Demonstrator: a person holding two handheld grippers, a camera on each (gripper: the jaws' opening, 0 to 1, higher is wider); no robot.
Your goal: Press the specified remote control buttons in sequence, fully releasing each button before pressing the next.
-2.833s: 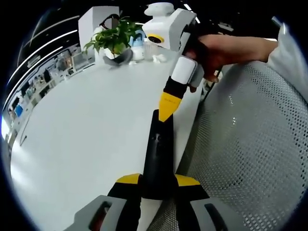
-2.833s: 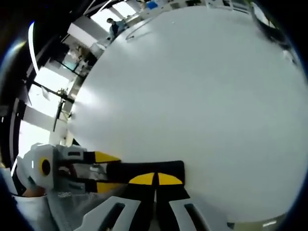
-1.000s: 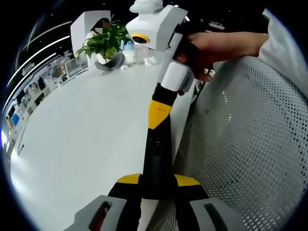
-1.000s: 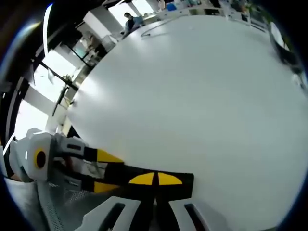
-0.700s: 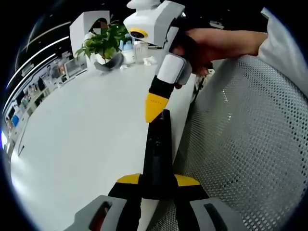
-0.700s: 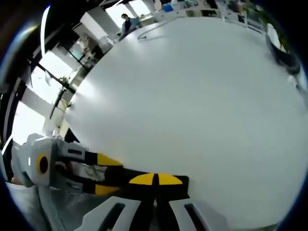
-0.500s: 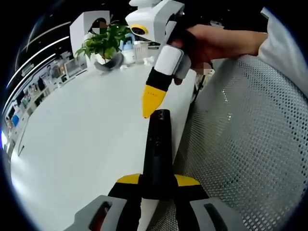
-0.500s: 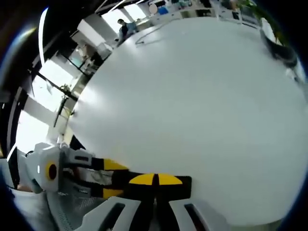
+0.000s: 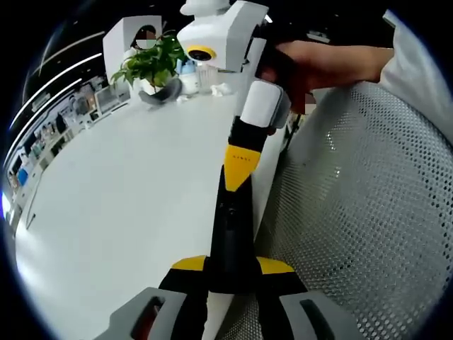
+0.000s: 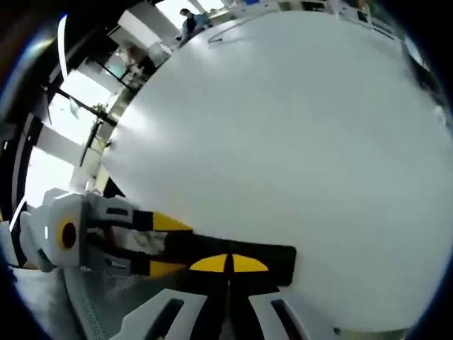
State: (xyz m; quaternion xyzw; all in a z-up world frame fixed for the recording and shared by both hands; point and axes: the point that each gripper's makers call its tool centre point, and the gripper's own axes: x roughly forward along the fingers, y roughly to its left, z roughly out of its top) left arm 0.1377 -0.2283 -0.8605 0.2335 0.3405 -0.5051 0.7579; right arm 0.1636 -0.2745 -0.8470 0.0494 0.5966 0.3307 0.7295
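A slim black remote [image 9: 230,230] is clamped at its near end between the yellow jaws of my left gripper [image 9: 232,266], out over the edge of the white table [image 9: 127,184]. My right gripper [image 9: 238,164] reaches in from the top right in a person's hand [image 9: 322,62]. Its jaws are closed and the yellow tip rests on the remote's upper face near the far end. In the right gripper view, the remote [image 10: 279,256] lies crosswise under my right gripper [image 10: 228,263]. My left gripper [image 10: 170,246] grips the remote from the left.
A potted plant [image 9: 152,62] and small white items stand at the far end of the table. A grey mesh chair [image 9: 361,212] sits right beside the table edge. The tabletop [image 10: 283,127] spreads wide and white, with an office room beyond.
Half a second ago the right gripper's tip hovered just off the remote's far end; now it has come down onto the remote's face. The left gripper still holds the remote the same way.
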